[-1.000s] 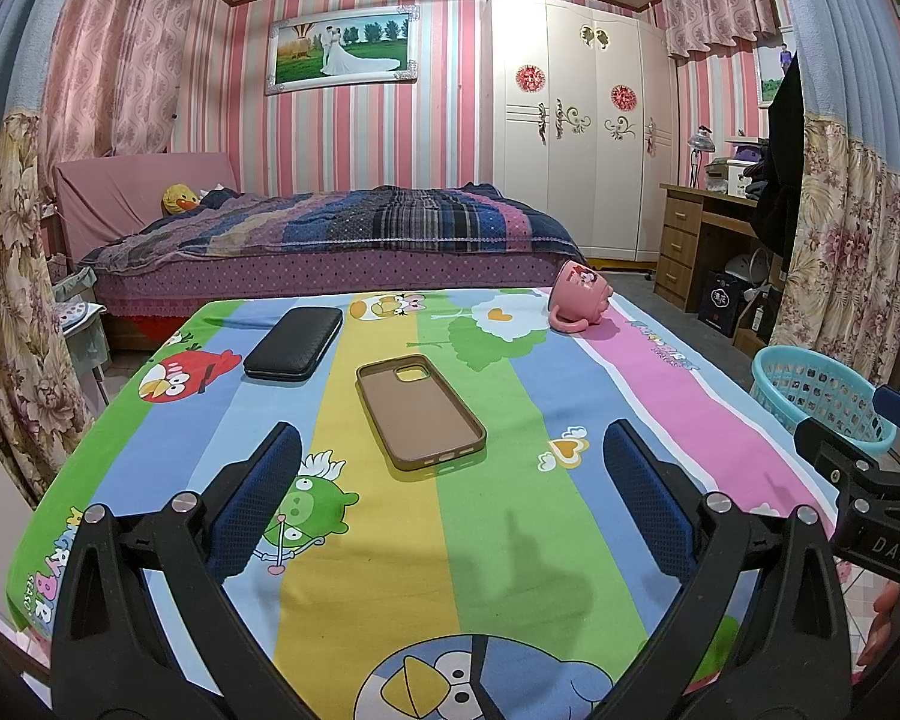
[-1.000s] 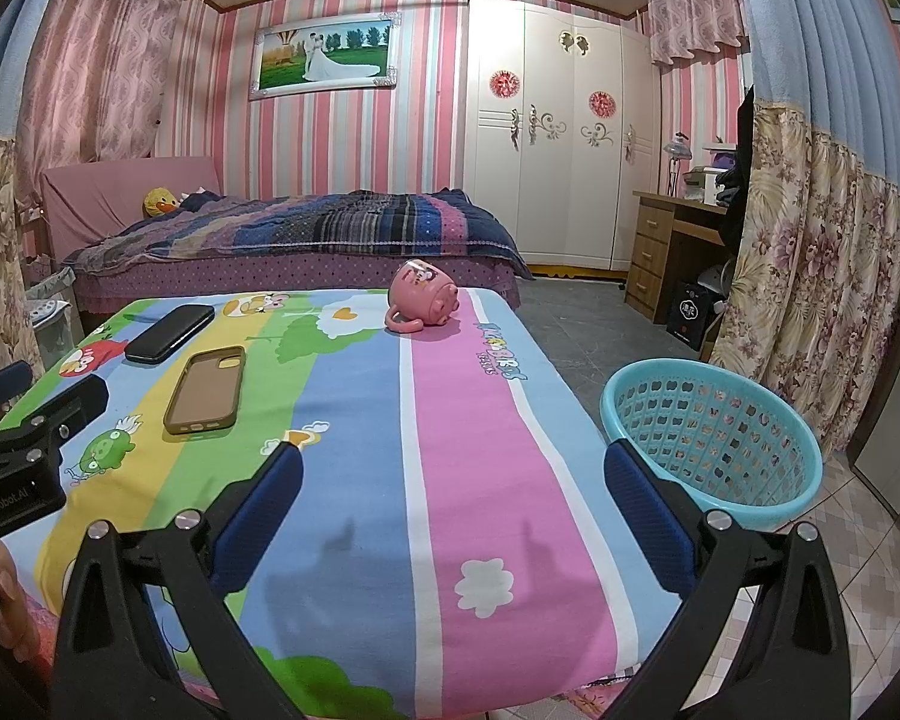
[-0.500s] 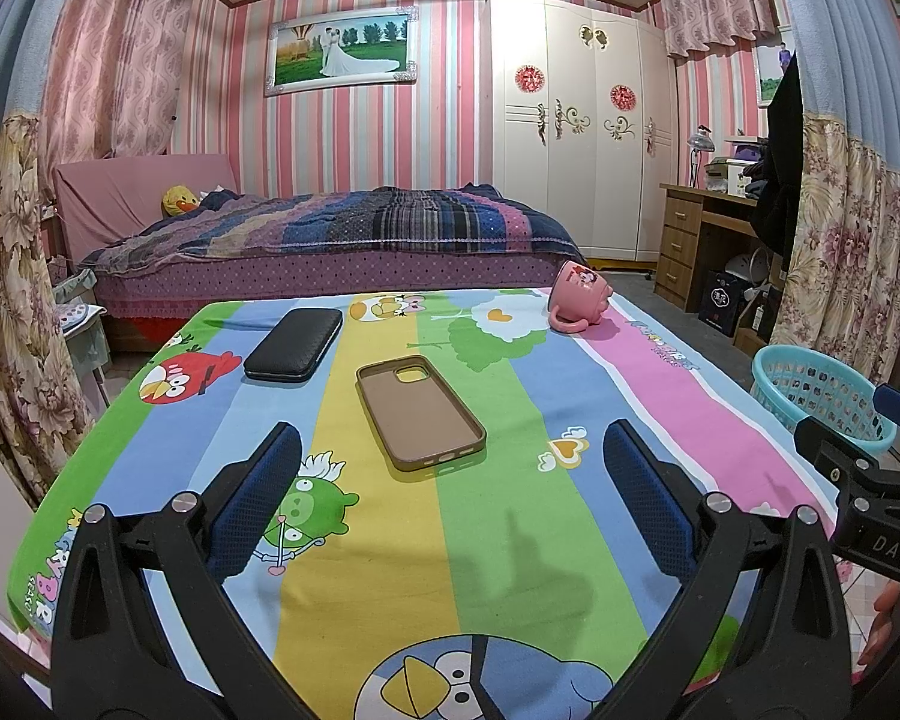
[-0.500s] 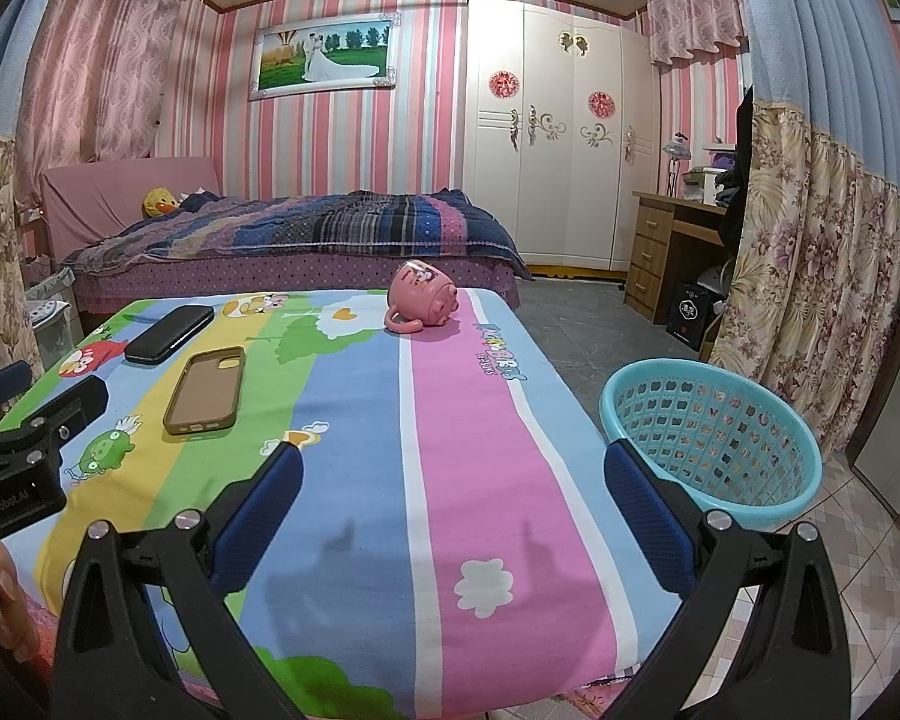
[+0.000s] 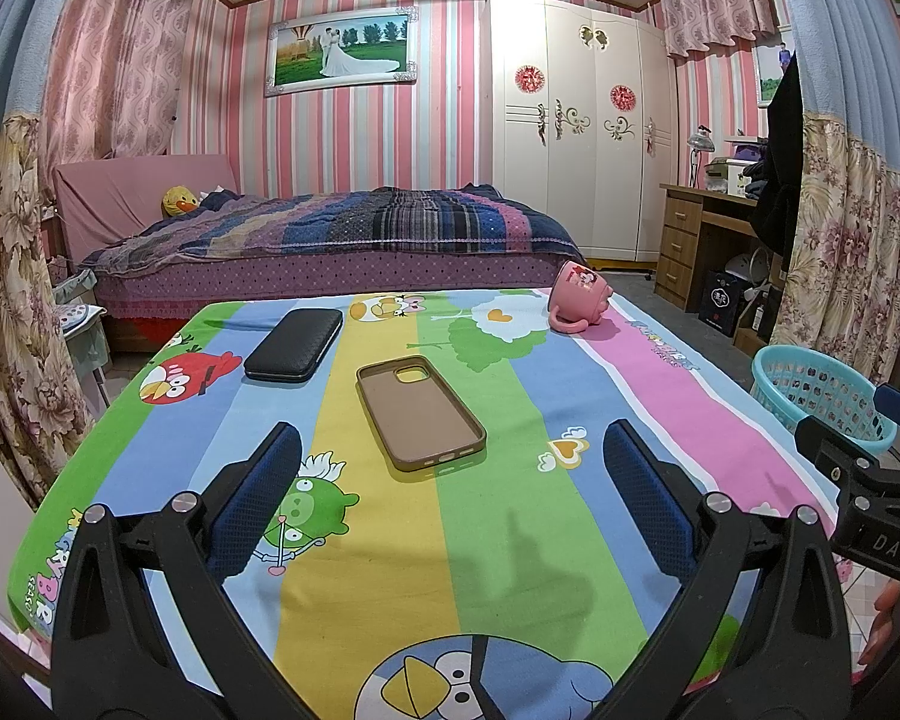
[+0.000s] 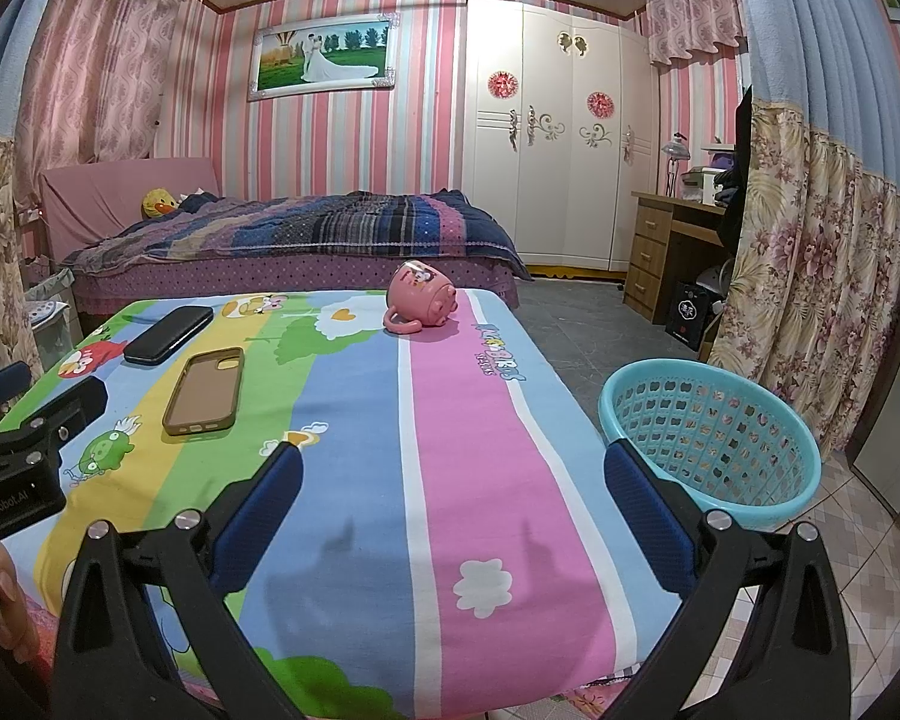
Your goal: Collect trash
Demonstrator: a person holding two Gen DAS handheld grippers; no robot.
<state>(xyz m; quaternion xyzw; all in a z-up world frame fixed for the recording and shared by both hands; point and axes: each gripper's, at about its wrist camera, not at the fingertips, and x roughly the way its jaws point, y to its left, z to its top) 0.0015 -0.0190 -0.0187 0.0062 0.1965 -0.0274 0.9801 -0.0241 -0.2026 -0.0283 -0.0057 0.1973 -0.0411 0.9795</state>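
On glossy cartoon-print tablecloth (image 5: 390,540), flat brown phone case (image 5: 420,413), tipped pink mug (image 5: 579,297); both padded claws (image 5: 450,492) (image 6: 453,495) agape, empty.

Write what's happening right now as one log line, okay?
left gripper: open, empty | right gripper: open, empty | on table: phone case, black case, pink mug tipped over | blue basket: on floor beside table
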